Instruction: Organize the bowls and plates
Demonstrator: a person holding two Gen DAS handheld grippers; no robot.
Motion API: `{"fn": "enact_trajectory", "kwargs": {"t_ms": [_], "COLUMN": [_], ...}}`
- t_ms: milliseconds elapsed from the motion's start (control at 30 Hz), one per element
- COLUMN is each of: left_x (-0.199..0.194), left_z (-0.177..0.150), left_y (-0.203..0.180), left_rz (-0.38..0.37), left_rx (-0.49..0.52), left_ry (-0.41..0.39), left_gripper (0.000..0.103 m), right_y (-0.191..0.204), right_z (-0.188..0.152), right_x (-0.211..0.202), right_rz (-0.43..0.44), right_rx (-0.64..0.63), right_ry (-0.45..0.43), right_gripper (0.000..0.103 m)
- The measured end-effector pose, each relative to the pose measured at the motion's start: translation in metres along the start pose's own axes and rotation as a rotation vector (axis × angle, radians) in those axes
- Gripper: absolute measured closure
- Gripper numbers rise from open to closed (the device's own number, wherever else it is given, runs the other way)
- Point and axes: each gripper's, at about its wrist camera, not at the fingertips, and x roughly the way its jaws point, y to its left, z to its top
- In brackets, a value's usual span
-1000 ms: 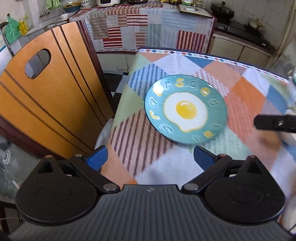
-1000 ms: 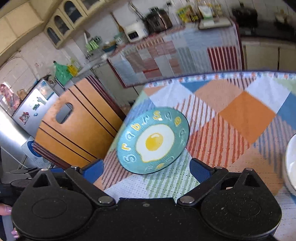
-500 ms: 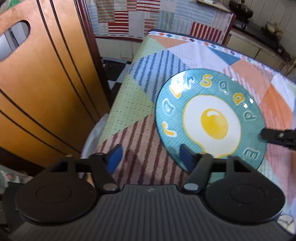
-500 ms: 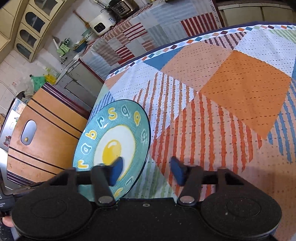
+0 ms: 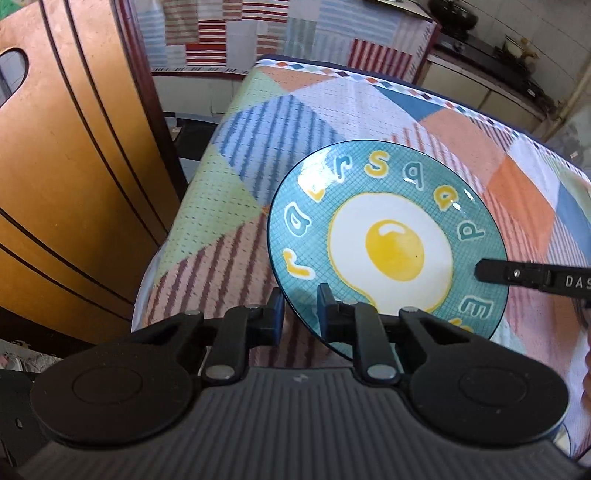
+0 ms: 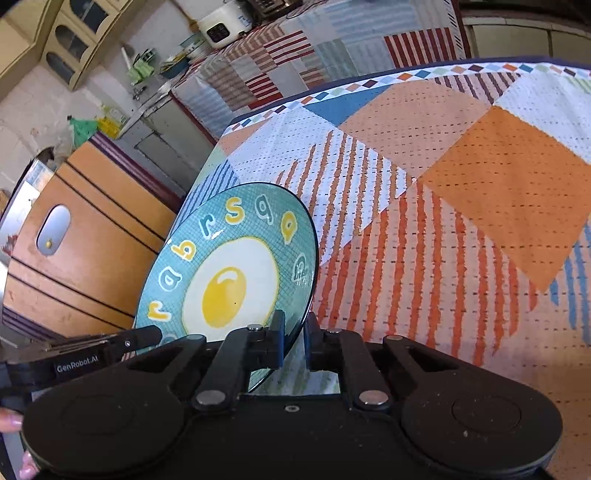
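Left wrist view: one teal plate (image 5: 388,243) painted with a fried egg and a ring of letters sits on one table covered by a patchwork tablecloth (image 5: 236,173), near the cloth's left edge. The left gripper (image 5: 300,308) has its two blue pads clamped on the plate's near-left rim, one pad on top of the plate and one under its edge; the jaws have just been closing. A black finger of the right gripper (image 5: 480,271) reaches in from the right of the plate and lies on its right rim. To the left of the plate, beyond the table edge, stands one wooden chair back (image 5: 70,155) with an oval cutout. Behind the plate, one counter is draped in a striped patchwork cloth (image 5: 266,33).

Right wrist view: the same single plate (image 6: 229,273) appears tilted, its left side higher. The right gripper (image 6: 294,334) pinches the plate's near rim between its two pads; these jaws have also just been closing. The left gripper's finger (image 6: 140,336) touches the plate's lower-left rim. Right of the plate, the tablecloth (image 6: 461,206) shows orange and striped patches. The chair back (image 6: 74,266) stands left of the plate.
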Motion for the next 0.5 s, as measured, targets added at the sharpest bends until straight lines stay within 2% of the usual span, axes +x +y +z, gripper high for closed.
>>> {"fn": "enact_trajectory", "kwargs": {"t_ms": [233,500], "left_x": [-0.025,-0.047], "left_z": [-0.018,-0.028], "left_y": [-0.034,-0.077], "left_rz": [-0.025,-0.111], "left_rx": [0.054,0.120], "left_ry": [-0.005,-0.006], "left_gripper": [0.085,0.085], "right_y": [-0.007,-0.021], "right_z": [-0.012,-0.031], "right_x": [-0.042,-0.101], "right_rz": [-0.024,-0.098], "right_rx": [-0.061,-0.098], "right_ry": [-0.001,-0.034], "right_gripper": [0.087,0.087]}}
